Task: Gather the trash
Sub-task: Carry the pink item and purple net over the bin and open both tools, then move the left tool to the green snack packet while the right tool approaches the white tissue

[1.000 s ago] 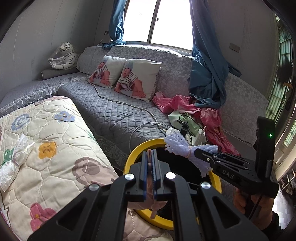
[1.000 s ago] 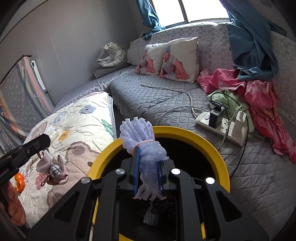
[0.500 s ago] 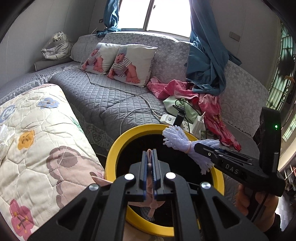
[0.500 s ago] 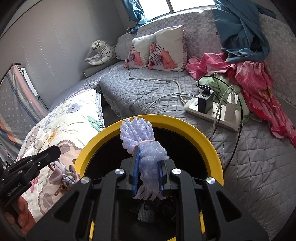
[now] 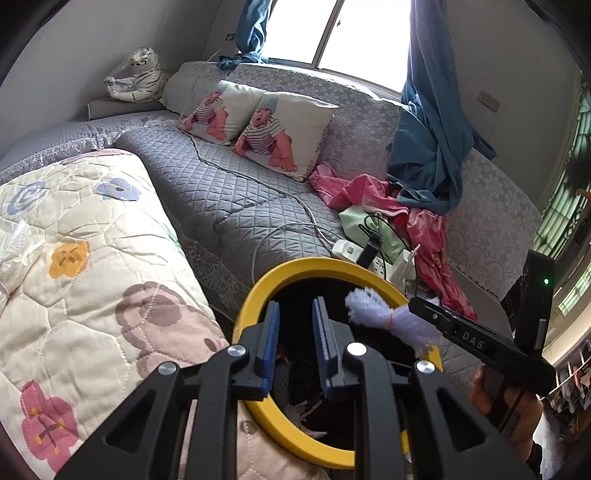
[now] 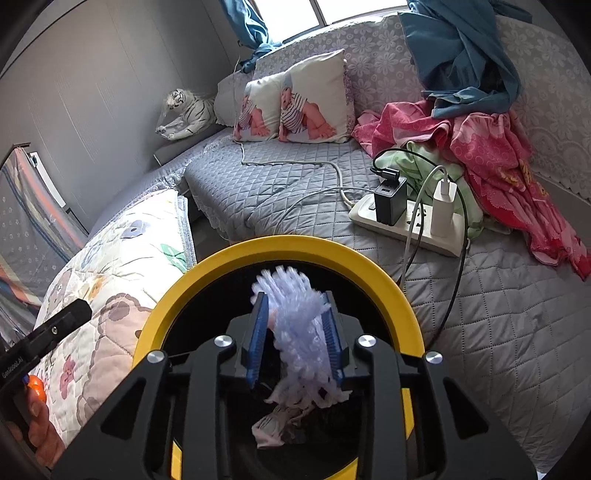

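My left gripper (image 5: 295,343) has just parted narrowly, empty, above the round yellow-rimmed black bin (image 6: 373,258). My right gripper (image 6: 295,332) has just loosened; the white foam-net bundle (image 6: 299,325) hangs between its fingers, over the bin.

A lived-in home sitting room: a long grey quilted sofa (image 5: 229,192) runs under a curtained window (image 5: 354,33) at the far side, with two baby-print cushions (image 5: 258,125), a plush white tiger (image 5: 135,79) far left, pink laundry (image 6: 491,147) right, and a floral quilt (image 5: 74,258) near left.
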Motion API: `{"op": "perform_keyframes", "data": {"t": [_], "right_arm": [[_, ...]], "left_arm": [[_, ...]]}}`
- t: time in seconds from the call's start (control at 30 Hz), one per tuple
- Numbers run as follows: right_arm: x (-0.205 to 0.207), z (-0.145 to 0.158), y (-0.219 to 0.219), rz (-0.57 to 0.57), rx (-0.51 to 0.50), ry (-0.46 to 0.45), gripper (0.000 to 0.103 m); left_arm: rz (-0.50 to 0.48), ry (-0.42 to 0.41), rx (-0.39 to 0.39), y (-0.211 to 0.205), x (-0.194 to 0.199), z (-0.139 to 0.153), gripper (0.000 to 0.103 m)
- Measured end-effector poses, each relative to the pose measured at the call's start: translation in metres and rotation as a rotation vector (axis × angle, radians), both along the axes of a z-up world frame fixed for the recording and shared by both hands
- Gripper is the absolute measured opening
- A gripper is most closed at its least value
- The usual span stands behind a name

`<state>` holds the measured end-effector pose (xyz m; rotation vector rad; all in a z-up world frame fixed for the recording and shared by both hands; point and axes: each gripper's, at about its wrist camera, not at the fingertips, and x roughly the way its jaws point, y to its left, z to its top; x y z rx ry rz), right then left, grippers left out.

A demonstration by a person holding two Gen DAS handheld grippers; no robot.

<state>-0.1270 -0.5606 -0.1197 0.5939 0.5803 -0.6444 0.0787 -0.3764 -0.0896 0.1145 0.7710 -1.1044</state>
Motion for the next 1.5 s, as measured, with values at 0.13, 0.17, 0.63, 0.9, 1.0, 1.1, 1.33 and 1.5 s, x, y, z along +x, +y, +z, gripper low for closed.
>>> {"op": "perform_keyframes", "data": {"t": [0.13, 0.17, 0.63, 0.9, 1.0, 1.1, 1.33, 1.5], "right_arm": [[0.006, 0.008, 0.006, 0.008, -0.043, 0.011, 0.045], [0.008, 0.009, 0.007, 0.006, -0.050, 0.013, 0.050], [0.086, 0.059, 0.092, 0.321, -0.152, -0.129, 0.088], [0.165, 0.067, 0.173, 0.554, -0.162, -0.132, 0.089], [0.191, 0.068, 0.202, 0.621, -0.174, -0.121, 0.089], [0.216, 0.067, 0.222, 0.681, -0.155, -0.113, 0.089], [0.273, 0.065, 0.242, 0.720, -0.151, -0.068, 0.089], [0.312, 0.061, 0.240, 0.702, -0.117, -0.040, 0.089]], "left_arm": [[0.097, -0.025, -0.011, 0.031, 0.019, 0.014, 0.039], [0.126, -0.037, -0.015, 0.041, 0.024, 0.018, 0.047], [0.592, -0.188, -0.075, 0.237, 0.080, 0.060, 0.094], [0.742, -0.261, 0.016, 0.320, 0.083, 0.043, 0.095], [0.765, -0.261, 0.035, 0.342, 0.085, 0.034, 0.095], [0.796, -0.237, 0.044, 0.362, 0.094, 0.026, 0.095], [0.795, -0.206, 0.033, 0.366, 0.137, 0.028, 0.095], [0.747, -0.163, 0.057, 0.348, 0.178, 0.025, 0.095]]}}
